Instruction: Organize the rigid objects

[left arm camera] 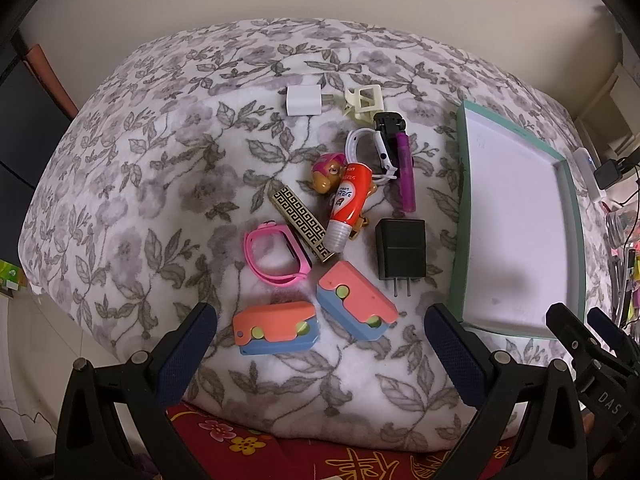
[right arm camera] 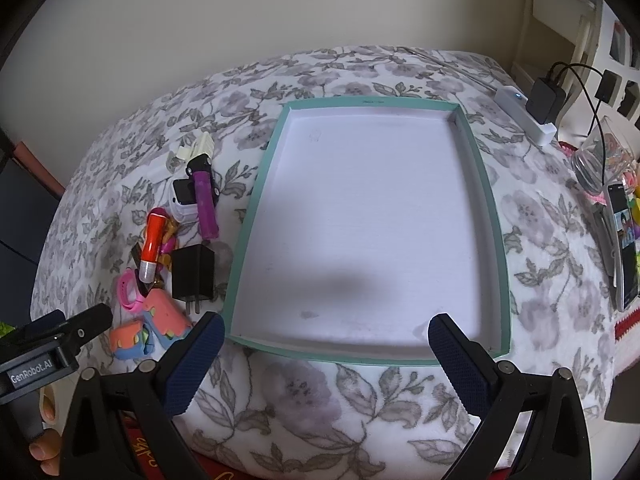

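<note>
1. Progress: nothing looks sorted yet. The green-rimmed tray [right arm camera: 494, 208] lies on the flowered blanket [right arm camera: 304, 396] with its white floor bare, so I judge the task to be at its start.

2. What is left: the whole pile sits on the blanket to the left of the tray. I count about 11 pieces, among them the white charger [left arm camera: 304, 100], the cream clip [left arm camera: 365, 100], the white watch [left arm camera: 370, 148], the purple tube [left arm camera: 406, 174], the red tube [left arm camera: 347, 204], the pup toy [left arm camera: 326, 174], the gold patterned bar [left arm camera: 306, 222], the pink watch band [left arm camera: 276, 254], the black charger [left arm camera: 400, 250] and 2 coral-and-blue blocks [left arm camera: 276, 328] [left arm camera: 356, 304].

3. Tools: the left gripper [left arm camera: 320, 340] hovers with its jaws spread wide and empty over the near edge of the pile, the 2 blocks lying between its fingers in view. The right gripper [right arm camera: 324, 344] hangs over the tray's near rim, also spread wide and holding nothing.

4. Pointing and long axes, in the left wrist view:
   - Black charger: upright in the picture, prongs toward the camera.
   - Red tube: cap end down toward the camera, leaning slightly left, lying across the toy.
   - Purple tube: nearly parallel to the tray's left rim.
   - Gold bar: diagonal, far-left to near-right.
   - Nearest block: long axis roughly across the gripper's opening.
</note>
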